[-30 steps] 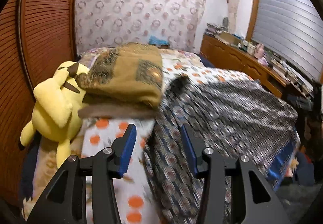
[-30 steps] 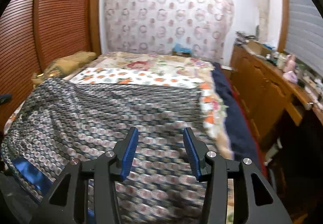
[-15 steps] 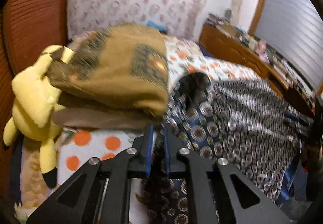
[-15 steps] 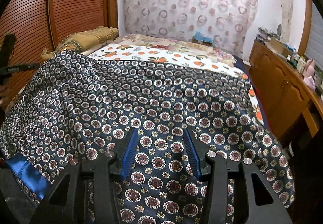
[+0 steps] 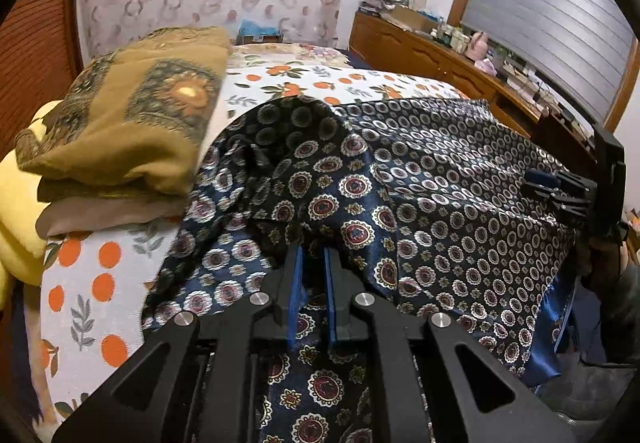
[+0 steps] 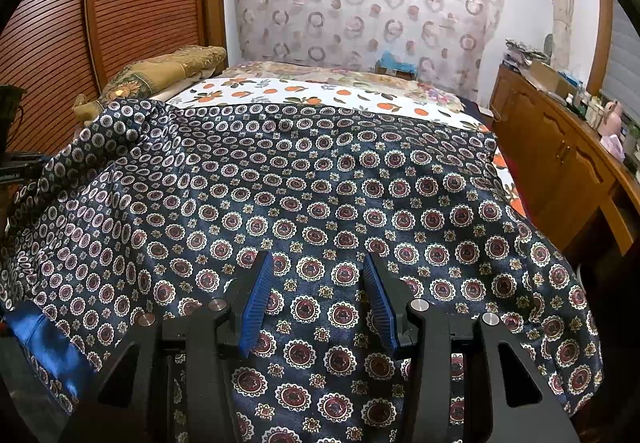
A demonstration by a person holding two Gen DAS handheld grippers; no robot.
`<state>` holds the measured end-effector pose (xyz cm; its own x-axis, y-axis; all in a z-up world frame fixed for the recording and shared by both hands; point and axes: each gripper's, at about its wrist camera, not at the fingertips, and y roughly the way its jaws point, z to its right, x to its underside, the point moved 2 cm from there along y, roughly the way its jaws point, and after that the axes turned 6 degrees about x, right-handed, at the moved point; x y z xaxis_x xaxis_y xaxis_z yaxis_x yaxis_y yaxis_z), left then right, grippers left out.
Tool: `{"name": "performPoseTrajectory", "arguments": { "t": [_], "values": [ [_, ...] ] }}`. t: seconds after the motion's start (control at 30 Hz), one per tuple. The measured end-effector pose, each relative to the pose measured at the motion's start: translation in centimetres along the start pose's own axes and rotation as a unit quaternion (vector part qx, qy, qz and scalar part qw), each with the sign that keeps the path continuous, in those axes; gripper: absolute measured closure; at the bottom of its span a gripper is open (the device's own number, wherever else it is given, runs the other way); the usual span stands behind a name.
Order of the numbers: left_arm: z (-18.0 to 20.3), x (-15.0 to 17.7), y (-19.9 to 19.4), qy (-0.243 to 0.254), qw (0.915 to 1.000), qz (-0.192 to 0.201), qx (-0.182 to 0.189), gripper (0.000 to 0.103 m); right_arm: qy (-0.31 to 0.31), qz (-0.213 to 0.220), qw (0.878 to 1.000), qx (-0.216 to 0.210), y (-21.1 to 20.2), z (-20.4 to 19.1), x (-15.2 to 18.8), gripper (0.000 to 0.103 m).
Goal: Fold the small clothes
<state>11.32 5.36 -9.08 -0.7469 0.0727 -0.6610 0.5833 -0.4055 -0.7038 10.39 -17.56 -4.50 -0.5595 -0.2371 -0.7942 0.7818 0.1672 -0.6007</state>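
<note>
Navy satin cloth (image 6: 320, 179) lies spread over the bed (image 6: 304, 91). Left tongs (image 5: 311, 263) are clenched on its bunched edge, likely to lift a fold; right tongs (image 6: 317, 279) hang released just above it.

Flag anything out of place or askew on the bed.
The patterned navy cloth lies mostly flat, but its left corner is bunched where the left hand-held gripper pinches it. Nothing looks damaged.

right hand-held gripper (image 6: 318, 289): jaws apart, over cloth | patterned navy cloth (image 6: 320, 195): spread across bed (image 6: 320, 93) | brown folded blanket (image 6: 168, 69): far left, beside wooden wall
</note>
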Motion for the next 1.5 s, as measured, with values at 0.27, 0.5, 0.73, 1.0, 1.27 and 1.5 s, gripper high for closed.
{"name": "performPoseTrajectory", "arguments": {
  "t": [0.27,0.5,0.73,1.0,1.27,1.5],
  "values": [
    [-1.3,-1.1,2.0,-0.020,0.9990,-0.026,-0.031,0.058,-0.002,0.000,1.000,-0.001,-0.4,0.1,0.1,0.055],
    [-2.4,-2.7,2.6,-0.039,0.9987,-0.018,-0.027,0.058,0.000,0.000,1.000,-0.005,-0.5,0.3,0.2,0.055],
    [-3.4,-5.2,4.3,-0.045,0.9975,-0.025,-0.048,0.058,-0.002,0.001,1.000,-0.005,-0.6,0.1,0.3,0.055],
    [-4.0,-6.1,5.2,-0.040,0.9988,-0.020,-0.019,0.097,0.001,0.002,1.000,-0.012,-0.8,0.3,0.5,0.055],
    [-2.8,-6.2,-6.1,-0.026,0.9875,0.126,-0.092,0.098,0.002,0.002,1.000,-0.013,-0.8,0.3,0.5,0.055],
    [-6.5,-6.0,-9.2,-0.051,0.9816,0.126,-0.135,0.061,0.006,0.000,1.000,-0.015,-0.6,0.3,0.5,0.055]
  ]
}}
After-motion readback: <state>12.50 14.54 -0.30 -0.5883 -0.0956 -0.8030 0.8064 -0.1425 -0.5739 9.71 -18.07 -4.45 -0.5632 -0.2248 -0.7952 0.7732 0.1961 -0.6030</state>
